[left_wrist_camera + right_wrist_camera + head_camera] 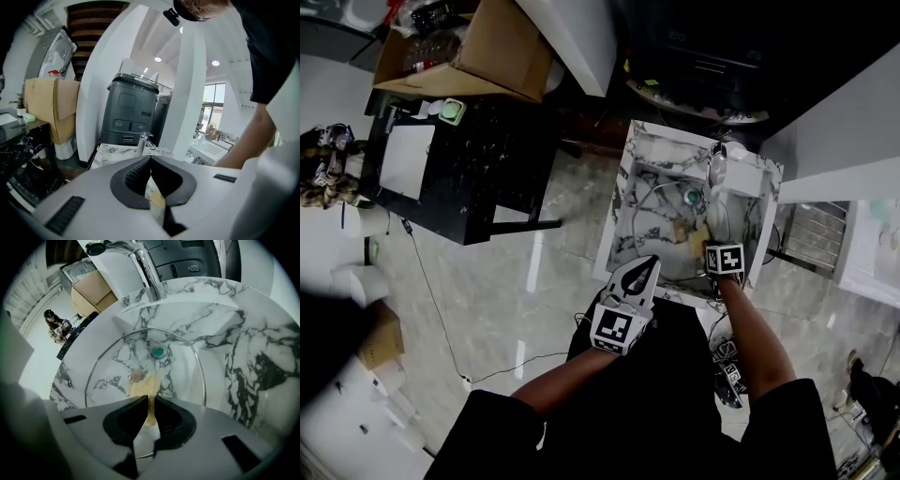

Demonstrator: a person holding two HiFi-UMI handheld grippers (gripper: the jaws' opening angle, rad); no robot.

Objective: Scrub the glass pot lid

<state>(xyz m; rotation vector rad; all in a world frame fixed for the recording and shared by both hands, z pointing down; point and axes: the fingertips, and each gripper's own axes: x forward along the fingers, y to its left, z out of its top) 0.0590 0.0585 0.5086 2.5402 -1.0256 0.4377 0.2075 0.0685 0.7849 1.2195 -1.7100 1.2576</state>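
The glass pot lid [117,357], round with a thin metal rim and a small knob [136,376], lies in the marble sink [243,357]. My right gripper [149,401] is down in the basin, shut on a tan scrub pad [146,390] that rests against the lid near the knob. In the head view the right gripper [719,246] is inside the sink [623,202], with the pad [682,231] just left of it. My left gripper [645,269] hovers over the sink's front edge, jaws shut with nothing in them, its view [150,158] looking level across the room.
A chrome faucet [149,273] rises at the sink's back, and a green drain [158,351] sits under the lid. A black table [459,178] with a cardboard box [478,47] stands to the left. A dark grey machine [131,112] is behind the sink.
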